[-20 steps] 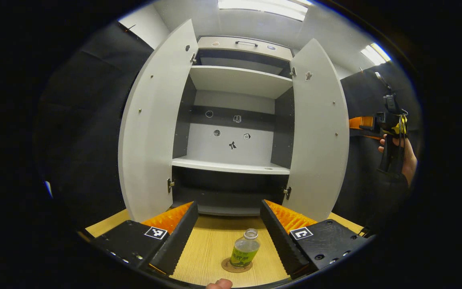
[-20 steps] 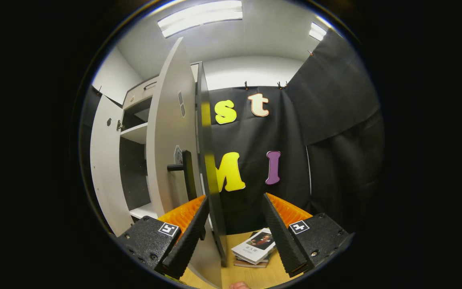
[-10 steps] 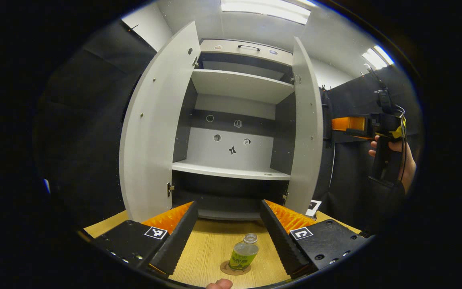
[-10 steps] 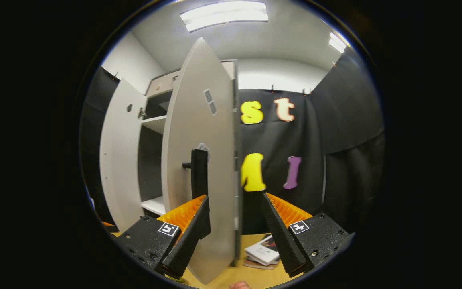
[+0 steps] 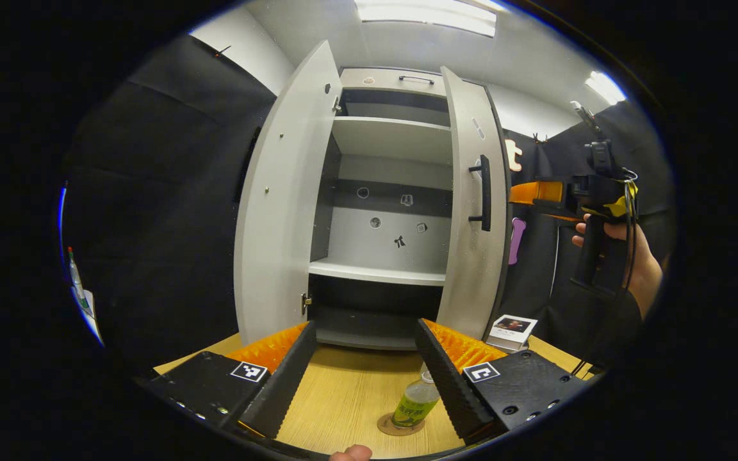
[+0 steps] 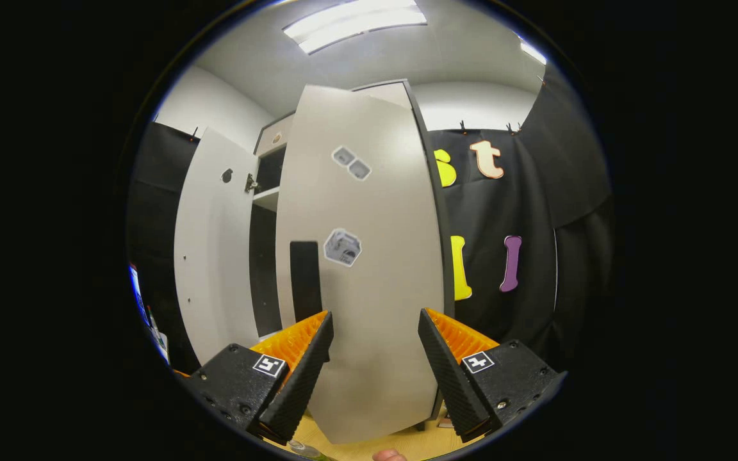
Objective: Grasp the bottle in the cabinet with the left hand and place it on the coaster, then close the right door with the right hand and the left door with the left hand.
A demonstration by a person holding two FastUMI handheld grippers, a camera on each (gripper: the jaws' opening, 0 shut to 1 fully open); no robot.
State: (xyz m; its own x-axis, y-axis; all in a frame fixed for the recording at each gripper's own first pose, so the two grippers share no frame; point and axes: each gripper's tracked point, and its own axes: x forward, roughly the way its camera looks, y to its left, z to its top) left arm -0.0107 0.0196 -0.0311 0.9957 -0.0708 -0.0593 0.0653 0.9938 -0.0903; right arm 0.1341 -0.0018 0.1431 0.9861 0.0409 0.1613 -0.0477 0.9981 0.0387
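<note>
- Left gripper view: bottle (image 5: pixel 415 403) is seen standing on coaster (image 5: pixel 401 425) near the table's (image 5: pixel 343 397) front edge, so placement is judged done. Left gripper (image 5: pixel 364 374) is held spread, nothing gripped. Left door (image 5: pixel 286 205) is left wide open.
- Right gripper view: right door (image 6: pixel 369 269) is seen partly shut, right gripper (image 6: pixel 374 358) spread and empty in front of it. Both closings are judged pending.

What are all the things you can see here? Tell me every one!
Cabinet: one, grey, at the table's back.
Left door: one, grey, wide open.
Right door: one, grey with a black handle, partly closed.
Bottle: one, clear with a green label, upright on the coaster.
Coaster: one, brown, round, on the table.
Table: one, light wood.
Books: small stack, right of the cabinet.
Left gripper: jaws open.
Right gripper: jaws open, facing the right door.
</note>
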